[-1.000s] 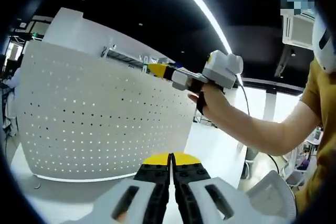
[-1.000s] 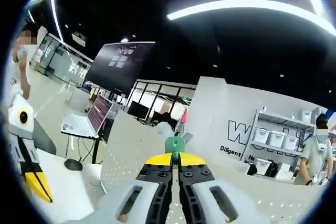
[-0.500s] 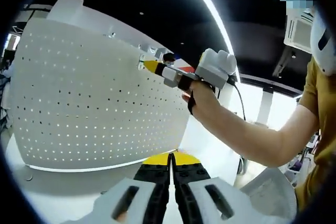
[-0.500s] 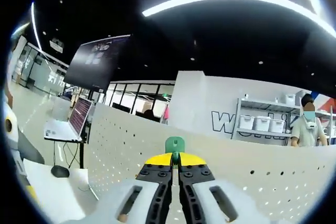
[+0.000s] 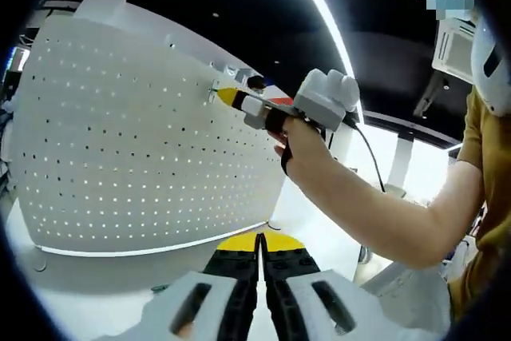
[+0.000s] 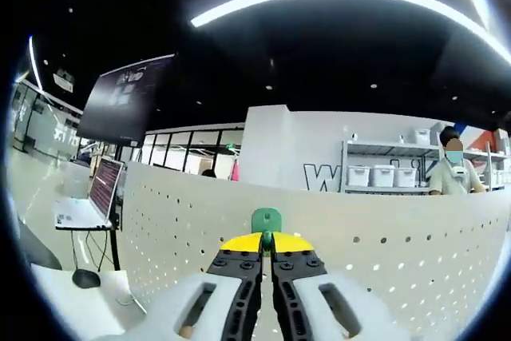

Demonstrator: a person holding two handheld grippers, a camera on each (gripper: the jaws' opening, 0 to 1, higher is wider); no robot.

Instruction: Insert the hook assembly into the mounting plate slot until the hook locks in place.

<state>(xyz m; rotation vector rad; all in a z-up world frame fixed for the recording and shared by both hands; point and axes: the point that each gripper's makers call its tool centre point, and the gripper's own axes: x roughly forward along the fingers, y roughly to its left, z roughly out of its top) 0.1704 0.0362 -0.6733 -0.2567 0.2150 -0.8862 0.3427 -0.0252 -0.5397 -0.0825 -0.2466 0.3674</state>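
The white perforated mounting plate (image 5: 144, 157) stands upright on the table and spans the left of the left gripper view. It also stretches across the right gripper view as the plate (image 6: 399, 261). A small green hook (image 6: 266, 220) sticks up from my right gripper (image 6: 266, 237), which is shut on it close to the plate's face. Seen from the left gripper view, the right gripper (image 5: 227, 96) is held by a hand, its yellow tips at the plate's upper edge. My left gripper (image 5: 259, 239) is shut with nothing in it, low in front of the plate.
A person's forearm (image 5: 375, 213) reaches in from the right. Behind the plate's left end sit a laptop (image 6: 84, 201) and a mouse (image 6: 82, 278) on the white table (image 6: 72, 309). Shelves with white bins (image 6: 383, 177) and a standing person (image 6: 453, 175) are far behind.
The right gripper with the green hook has moved in towards the plate's upper edge. The plate now looms larger in the right gripper view. My left gripper stays shut.
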